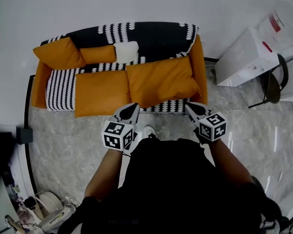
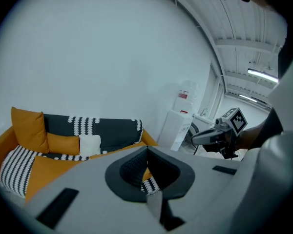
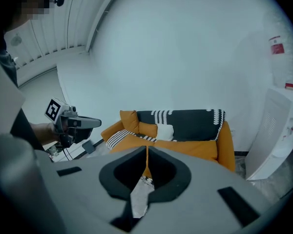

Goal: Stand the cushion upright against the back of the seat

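Left gripper and right gripper, both closed and empty, face the sofa; its flat cushion lies just ahead, lengthwise across the 2.

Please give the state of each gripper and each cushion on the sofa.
Left gripper: shut, empty.
Right gripper: shut, empty.
Right large orange cushion: lying flat on the seat.
Left large orange cushion: lying flat on the seat.
Corner orange cushion: upright in the left corner.
Small orange cushion: upright against the back.
White cushion: upright against the back.
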### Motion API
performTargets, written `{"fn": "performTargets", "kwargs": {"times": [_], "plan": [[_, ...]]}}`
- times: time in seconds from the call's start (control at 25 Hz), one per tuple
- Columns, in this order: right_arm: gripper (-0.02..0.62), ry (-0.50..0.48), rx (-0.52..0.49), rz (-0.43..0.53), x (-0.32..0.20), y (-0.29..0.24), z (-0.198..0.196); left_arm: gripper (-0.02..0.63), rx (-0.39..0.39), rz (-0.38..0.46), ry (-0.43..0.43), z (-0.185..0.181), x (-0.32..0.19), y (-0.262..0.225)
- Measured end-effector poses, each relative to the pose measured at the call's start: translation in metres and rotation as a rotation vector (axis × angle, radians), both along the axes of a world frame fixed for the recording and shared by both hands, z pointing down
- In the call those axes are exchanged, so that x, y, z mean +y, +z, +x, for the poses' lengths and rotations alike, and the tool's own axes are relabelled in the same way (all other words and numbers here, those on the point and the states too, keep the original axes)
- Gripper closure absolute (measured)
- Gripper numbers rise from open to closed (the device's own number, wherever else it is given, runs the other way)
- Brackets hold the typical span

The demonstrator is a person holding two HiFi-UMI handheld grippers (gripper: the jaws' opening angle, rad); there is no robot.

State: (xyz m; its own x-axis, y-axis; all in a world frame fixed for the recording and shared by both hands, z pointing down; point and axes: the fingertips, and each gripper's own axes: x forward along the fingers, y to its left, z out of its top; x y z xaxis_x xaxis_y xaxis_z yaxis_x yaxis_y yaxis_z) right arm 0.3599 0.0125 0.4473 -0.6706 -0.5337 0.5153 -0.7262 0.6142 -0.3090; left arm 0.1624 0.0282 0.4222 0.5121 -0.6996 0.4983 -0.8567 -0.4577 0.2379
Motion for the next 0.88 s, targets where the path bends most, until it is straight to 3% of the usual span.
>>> {"fn": "performTargets", "kwargs": {"times": [0.28, 0.52, 0.88], "plan": [[0.557, 0.091, 0.033, -0.020, -0.028, 0.014, -0.004, 0.592, -0.034, -0.071, 0.020, -0.039, -0.023, 0.040], [0.557, 0.136, 0.169, -0.041, -0.046, 0.047, 0.028, 0.592, -0.035, -0.170, -0.005, -0.058, -0.032, 0.091], [0.557, 0.157, 0.329, -0.205, -0.064, 0.140, 0.089, 0.591, -0.069, -0.321, -0.043, -0.063, -0.033, 0.149]]}}
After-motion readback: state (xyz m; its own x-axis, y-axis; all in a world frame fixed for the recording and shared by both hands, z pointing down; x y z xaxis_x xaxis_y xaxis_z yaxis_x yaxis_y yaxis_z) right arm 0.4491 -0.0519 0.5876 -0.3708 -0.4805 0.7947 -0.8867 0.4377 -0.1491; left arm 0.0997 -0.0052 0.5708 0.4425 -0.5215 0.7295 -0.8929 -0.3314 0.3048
